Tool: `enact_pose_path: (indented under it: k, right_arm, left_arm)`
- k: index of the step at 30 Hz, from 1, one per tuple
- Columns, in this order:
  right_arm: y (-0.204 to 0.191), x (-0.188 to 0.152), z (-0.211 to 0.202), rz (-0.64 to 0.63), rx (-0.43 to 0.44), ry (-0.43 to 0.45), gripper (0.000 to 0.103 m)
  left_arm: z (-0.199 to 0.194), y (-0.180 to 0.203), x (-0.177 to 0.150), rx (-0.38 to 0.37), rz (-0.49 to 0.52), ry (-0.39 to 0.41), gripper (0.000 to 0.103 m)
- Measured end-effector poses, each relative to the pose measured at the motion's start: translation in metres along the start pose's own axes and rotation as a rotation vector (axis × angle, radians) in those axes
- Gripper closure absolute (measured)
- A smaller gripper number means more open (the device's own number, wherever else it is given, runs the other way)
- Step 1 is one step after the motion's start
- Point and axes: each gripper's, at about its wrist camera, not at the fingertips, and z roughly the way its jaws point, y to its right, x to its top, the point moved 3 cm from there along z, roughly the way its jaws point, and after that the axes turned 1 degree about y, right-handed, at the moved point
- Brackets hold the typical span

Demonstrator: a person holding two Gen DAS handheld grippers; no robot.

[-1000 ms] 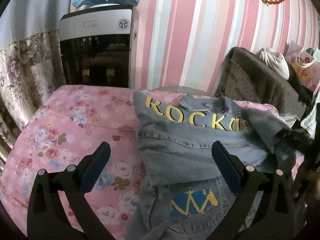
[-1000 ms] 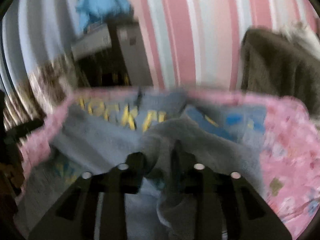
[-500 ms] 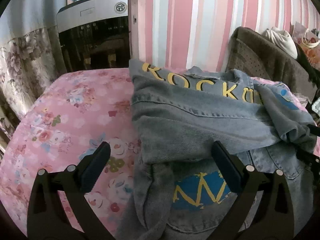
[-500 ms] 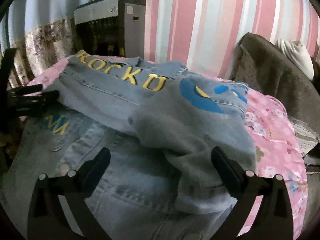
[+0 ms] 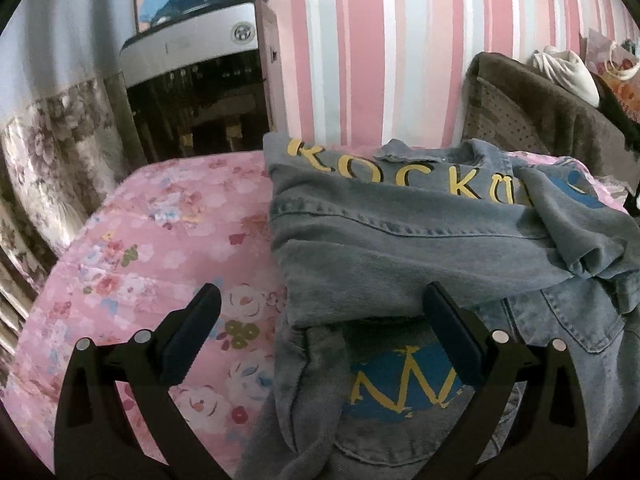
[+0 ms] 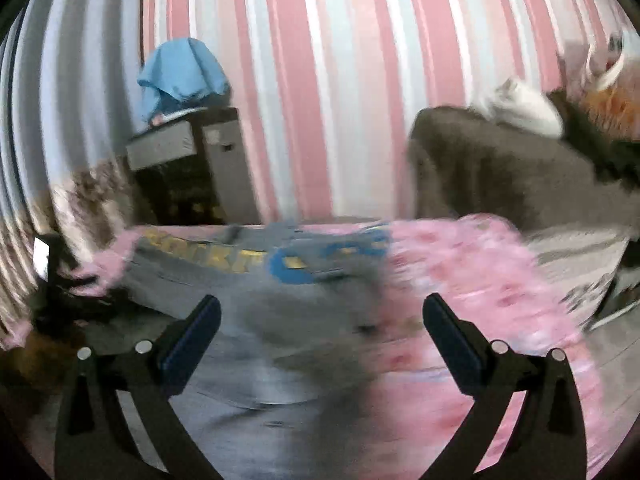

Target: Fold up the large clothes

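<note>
A grey-blue denim jacket [image 5: 404, 248], lettered in yellow across the back, lies partly folded on a pink floral bedspread [image 5: 160, 240], one sleeve drawn over its middle and a blue-and-yellow patch showing nearest the camera. The left gripper [image 5: 320, 316] hangs just above the jacket's near edge, jaws spread wide and holding nothing. The right gripper [image 6: 320, 320], seen in a blurred frame, stands equally wide and empty over the jacket's other side. Behind the bed rise a pink-striped wall [image 5: 380, 40], a water dispenser [image 5: 196, 92] and a brown sofa [image 5: 540, 120].
</note>
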Motion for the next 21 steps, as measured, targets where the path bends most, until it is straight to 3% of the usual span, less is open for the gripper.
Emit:
enact_pose_path:
  k: [3,8,10,12,16,21]
  right_arm:
    - [0.033,-0.01,0.004,-0.025,-0.085,0.014,0.002]
    - [0.075,-0.035,0.027,0.105,-0.083,-0.066,0.002]
    - [0.078,-0.034,0.023,0.115,-0.083,-0.031,0.002]
    - [0.077,-0.037,0.028,0.115,-0.088,-0.054,0.002]
    - [0.078,-0.039,0.026,0.118,-0.112,-0.075,0.002]
    - [0.104,-0.036,0.004,0.022,-0.262,-0.077,0.002]
  left_arm:
    - [0.002,0.007,0.0,0.015,0.037,-0.01,0.003]
    - [-0.003,0.021,0.007,0.059,0.095,-0.027,0.003]
    - [-0.022,0.036,0.015,0.017,0.082,-0.012,0.003]
    - [-0.04,0.056,0.023,-0.032,0.066,0.011,0.003]
    - [-0.068,0.13,0.033,-0.174,0.083,0.018,0.003]
    - [-0.077,0.227,0.023,-0.276,0.212,0.03,0.003]
